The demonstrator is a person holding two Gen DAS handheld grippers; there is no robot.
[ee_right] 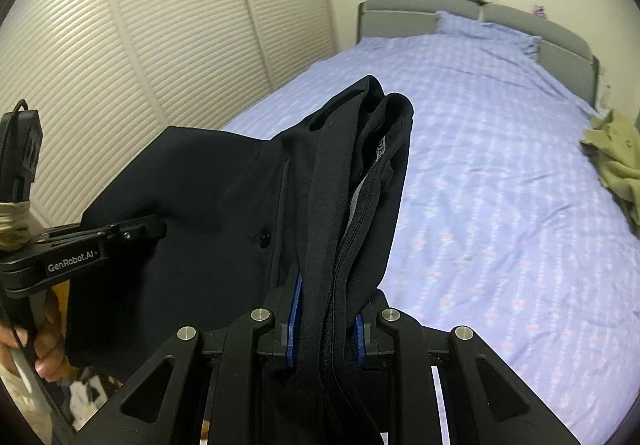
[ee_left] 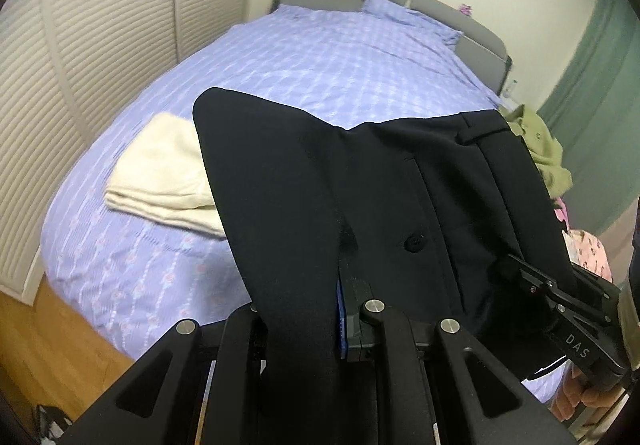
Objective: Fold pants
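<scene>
left gripper [ee_left: 340, 309] clamped on black pants [ee_left: 320, 173], right gripper [ee_right: 326, 329] likewise

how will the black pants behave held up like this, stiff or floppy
Likely floppy: the black pants sag between the left gripper and right gripper clamped on them. Probably fairly weighty, as the layers hang in dense folds. The smooth cloth may slip if either grip loosens.
</scene>
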